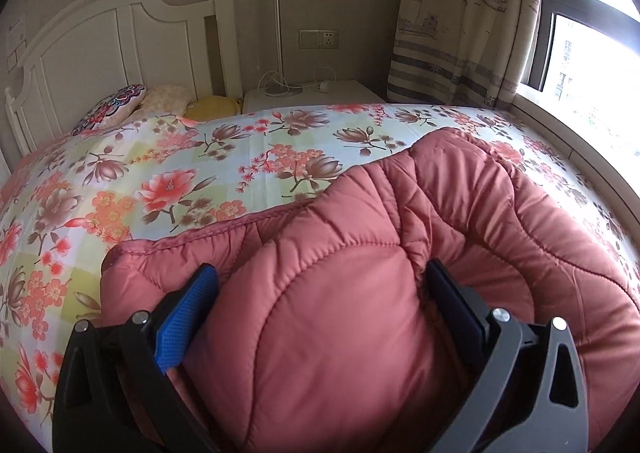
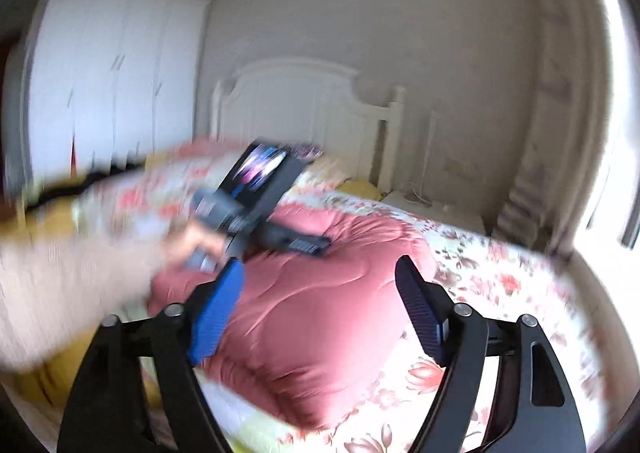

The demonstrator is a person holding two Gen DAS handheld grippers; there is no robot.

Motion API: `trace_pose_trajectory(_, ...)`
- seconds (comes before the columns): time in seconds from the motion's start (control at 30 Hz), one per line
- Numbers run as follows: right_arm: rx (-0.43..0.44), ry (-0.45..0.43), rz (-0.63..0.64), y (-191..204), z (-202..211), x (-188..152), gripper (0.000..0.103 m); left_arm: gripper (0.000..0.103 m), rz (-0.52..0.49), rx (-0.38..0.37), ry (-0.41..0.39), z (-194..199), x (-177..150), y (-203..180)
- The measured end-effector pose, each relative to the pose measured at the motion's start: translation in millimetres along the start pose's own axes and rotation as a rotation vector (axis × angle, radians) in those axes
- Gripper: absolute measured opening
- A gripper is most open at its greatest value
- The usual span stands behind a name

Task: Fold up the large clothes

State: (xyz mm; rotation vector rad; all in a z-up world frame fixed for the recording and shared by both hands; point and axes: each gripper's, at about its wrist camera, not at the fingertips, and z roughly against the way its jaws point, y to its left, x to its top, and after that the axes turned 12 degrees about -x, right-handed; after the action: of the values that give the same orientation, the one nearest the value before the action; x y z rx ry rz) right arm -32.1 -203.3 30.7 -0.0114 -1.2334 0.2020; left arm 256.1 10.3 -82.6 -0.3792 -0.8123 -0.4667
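A pink quilted padded jacket (image 1: 360,253) lies bunched on the floral bedsheet (image 1: 180,173). My left gripper (image 1: 320,273) is wide open, its blue-padded fingers (image 1: 188,317) either side of a thick fold of the jacket, pressed down on it. In the blurred right wrist view the jacket (image 2: 320,293) lies below my right gripper (image 2: 320,269), which is open and empty, held above the bed. The left gripper (image 2: 308,245) and the person's hand show resting on the jacket's far part.
White headboard (image 1: 100,41) and pillows (image 1: 120,105) at the bed's head. A white nightstand (image 1: 312,93) with cables, a curtain (image 1: 460,21) and window (image 1: 592,53) stand to the right. A white wardrobe (image 2: 108,65) stands left. A yellow cloth (image 2: 52,221) lies at the bed's left side.
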Motion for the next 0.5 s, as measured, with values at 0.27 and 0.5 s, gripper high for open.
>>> trace_pose_trajectory(0.27, -0.004, 0.227, 0.191, 65, -97, -56, 0.082, 0.101, 0.013, -0.037, 0.047, 2, 6, 6)
trace_pose_trajectory(0.5, -0.043, 0.225, 0.287, 84, -100, -61, 0.083, 0.101, -0.138, 0.193, -0.071, 83, 40, -57)
